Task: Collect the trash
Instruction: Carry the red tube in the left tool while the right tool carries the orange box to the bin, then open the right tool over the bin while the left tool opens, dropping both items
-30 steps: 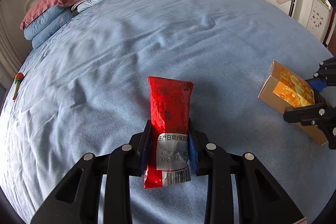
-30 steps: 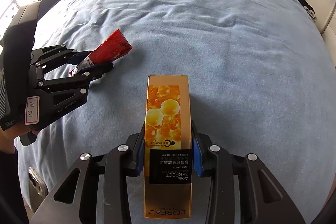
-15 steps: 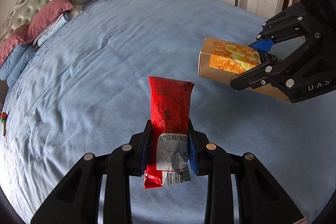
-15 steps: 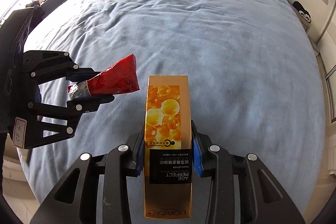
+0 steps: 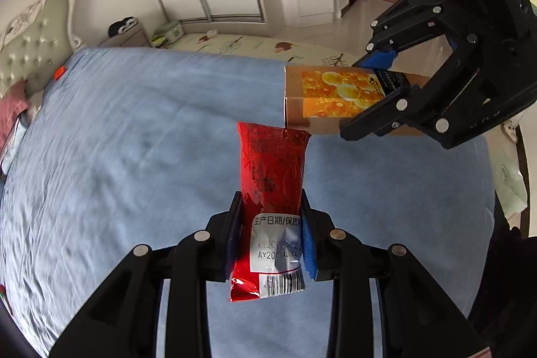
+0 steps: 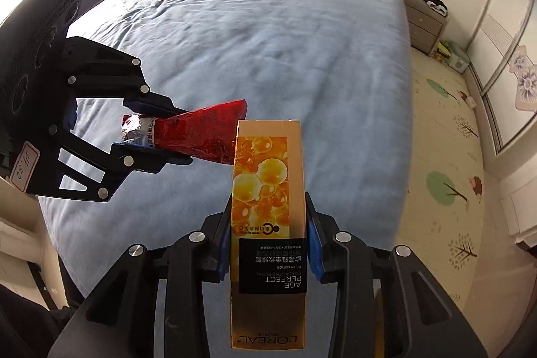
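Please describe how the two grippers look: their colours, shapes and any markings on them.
Both are matte black plastic. The left gripper and right gripper each have two fingers built from open triangular link bars joined with silver round rivets, and blue pads on the inner faces. The left gripper's body carries a white label with a handwritten number; circular recesses mark the housings.

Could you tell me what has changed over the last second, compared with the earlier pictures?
Both grippers swung across the bed toward its wardrobe-side edge and drew closer together, so the red wrapper now sits beside the orange box. Nothing was released: the left gripper still clamps the wrapper, the right gripper the box.
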A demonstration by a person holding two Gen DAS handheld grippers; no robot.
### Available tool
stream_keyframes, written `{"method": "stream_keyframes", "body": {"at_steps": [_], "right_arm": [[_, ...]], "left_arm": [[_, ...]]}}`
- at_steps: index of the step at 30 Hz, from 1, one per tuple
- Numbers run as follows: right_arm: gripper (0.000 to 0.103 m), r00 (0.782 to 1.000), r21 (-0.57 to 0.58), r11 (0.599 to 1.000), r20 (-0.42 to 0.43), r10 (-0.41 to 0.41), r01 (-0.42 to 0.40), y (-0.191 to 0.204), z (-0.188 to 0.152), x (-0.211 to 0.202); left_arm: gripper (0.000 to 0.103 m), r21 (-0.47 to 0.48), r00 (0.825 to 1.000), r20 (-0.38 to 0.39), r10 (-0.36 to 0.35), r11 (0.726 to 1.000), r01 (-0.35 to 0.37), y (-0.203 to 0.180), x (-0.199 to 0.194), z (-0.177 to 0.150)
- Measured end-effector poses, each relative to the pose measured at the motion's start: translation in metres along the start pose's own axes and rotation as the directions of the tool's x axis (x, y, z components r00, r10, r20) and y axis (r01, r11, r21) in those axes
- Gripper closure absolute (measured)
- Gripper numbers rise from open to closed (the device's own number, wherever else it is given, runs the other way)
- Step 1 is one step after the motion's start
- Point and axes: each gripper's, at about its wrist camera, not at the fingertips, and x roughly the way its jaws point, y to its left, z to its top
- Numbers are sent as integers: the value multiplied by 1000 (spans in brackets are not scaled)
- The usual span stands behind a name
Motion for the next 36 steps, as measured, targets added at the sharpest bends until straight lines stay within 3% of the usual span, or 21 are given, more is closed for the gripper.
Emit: {"method": "stream_keyframes", "body": {"at_steps": [8,14,19,24,27,28,29,30,33,36], "right_arm": [[68,992,234,965,-6,-123,121,-115,-127,-59],[68,986,403,901,-43,-159,163,-169,-212,-70],[68,981,464,864,-70,-184,195,-190,-255,-67],[68,980,501,842,-88,-180,199,-209,-275,-56],[67,985,515,840,-64,-160,170,-216,-280,-51],[60,985,521,837,-54,-164,168,-222,-283,-50],[48,985,524,835,-54,-166,169,-226,-286,-48],[48,983,525,833,-54,-173,175,-229,-286,-46],[48,985,547,820,-61,-161,168,-239,-296,-39],[49,987,567,808,-70,-144,158,-242,-302,-32]], "left_arm": [[72,68,988,11,-156,986,155,-99,49,98],[71,111,962,-85,-260,957,268,-184,101,157],[71,164,949,-197,-246,946,279,-245,144,177],[70,98,918,-276,-284,942,320,-256,181,192],[57,79,903,-318,-290,941,330,-262,198,201],[33,83,905,-329,-269,947,311,-264,203,202],[21,94,917,-324,-233,957,276,-268,206,200],[19,105,925,-319,-204,963,249,-270,207,197],[18,111,913,-370,-172,968,227,-271,218,195],[13,143,915,-384,-126,971,194,-272,224,194]]}}
